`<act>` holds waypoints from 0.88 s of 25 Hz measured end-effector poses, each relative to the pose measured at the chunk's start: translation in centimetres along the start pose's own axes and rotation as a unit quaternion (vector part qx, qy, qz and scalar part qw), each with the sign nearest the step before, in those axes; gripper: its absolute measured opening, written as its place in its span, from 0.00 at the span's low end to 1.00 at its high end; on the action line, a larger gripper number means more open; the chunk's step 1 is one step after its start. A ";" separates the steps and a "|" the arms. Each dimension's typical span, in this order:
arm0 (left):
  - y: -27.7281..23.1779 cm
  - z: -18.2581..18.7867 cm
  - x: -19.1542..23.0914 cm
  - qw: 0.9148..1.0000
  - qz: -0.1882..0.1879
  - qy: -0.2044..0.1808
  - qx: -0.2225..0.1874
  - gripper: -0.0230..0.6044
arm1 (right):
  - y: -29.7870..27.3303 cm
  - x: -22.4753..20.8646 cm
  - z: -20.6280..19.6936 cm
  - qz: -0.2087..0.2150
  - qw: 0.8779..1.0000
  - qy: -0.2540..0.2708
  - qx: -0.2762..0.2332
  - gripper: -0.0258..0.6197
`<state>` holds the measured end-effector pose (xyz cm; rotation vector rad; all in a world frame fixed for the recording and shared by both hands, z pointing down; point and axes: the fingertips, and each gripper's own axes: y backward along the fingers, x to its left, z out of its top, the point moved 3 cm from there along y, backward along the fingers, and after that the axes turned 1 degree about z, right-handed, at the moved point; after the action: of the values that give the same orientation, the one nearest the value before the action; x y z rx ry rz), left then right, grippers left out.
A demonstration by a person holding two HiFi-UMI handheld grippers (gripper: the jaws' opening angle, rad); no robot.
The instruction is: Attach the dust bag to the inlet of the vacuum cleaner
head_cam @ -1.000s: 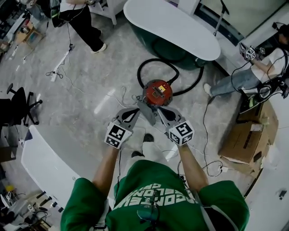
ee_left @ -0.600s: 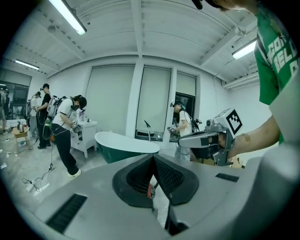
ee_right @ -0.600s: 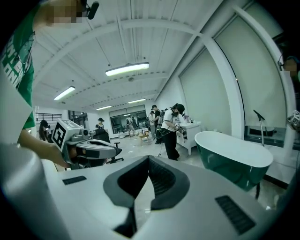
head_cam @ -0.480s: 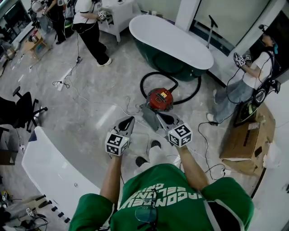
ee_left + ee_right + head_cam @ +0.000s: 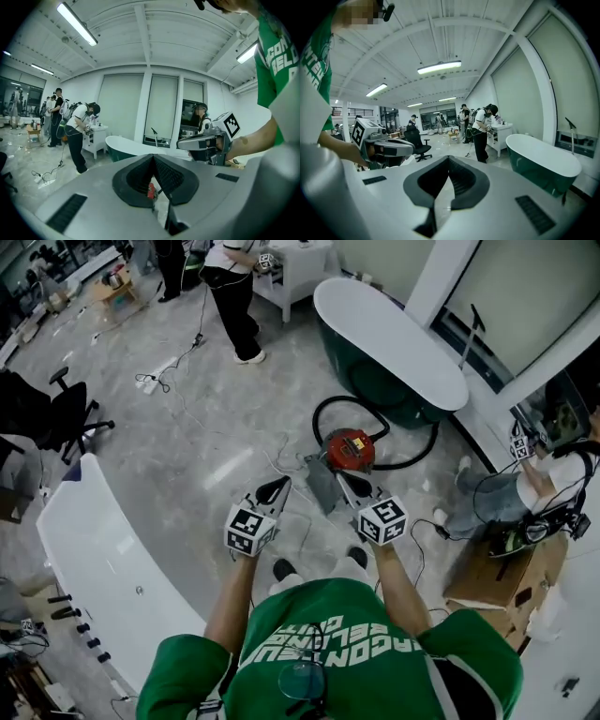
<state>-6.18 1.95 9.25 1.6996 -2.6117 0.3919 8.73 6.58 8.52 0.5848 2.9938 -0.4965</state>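
The red vacuum cleaner stands on the floor with its black hose looped behind it. A flat grey dust bag lies on the floor against its near side. Both grippers hang in the air above the floor in front of me, well above the bag. My left gripper is shut and holds nothing; a sliver of the red vacuum cleaner shows below its meeting tips. My right gripper is shut and empty too. In the left gripper view the right gripper shows at the right.
A white-rimmed green bathtub stands beyond the vacuum. A curved white table is at my left, with a black office chair behind it. Cardboard boxes and a seated person are at the right. Cables trail over the floor.
Both grippers have lifted up and away from the grey bag they flanked a second ago. The vacuum and bag stay on the floor and look smaller and farther off.
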 end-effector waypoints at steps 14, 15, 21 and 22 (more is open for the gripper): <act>-4.5 1.0 -4.6 0.995 0.091 0.038 -0.021 0.04 | 2.7 -6.6 -0.2 0.068 0.998 0.014 0.001 0.05; -5.0 1.2 -5.0 0.994 0.096 0.040 -0.022 0.04 | 3.0 -7.1 -0.2 0.071 0.997 0.015 0.001 0.05; -7.9 1.4 -7.5 0.993 0.105 0.042 -0.021 0.04 | 4.7 -10.6 -0.4 0.078 0.997 0.016 0.005 0.05; -8.2 1.4 -7.8 0.993 0.107 0.043 -0.021 0.04 | 5.0 -11.0 -0.6 0.079 0.997 0.017 0.006 0.05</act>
<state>4.63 5.55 8.56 1.3626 -2.7265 0.3988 20.76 7.19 8.77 0.8311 2.9443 -0.4993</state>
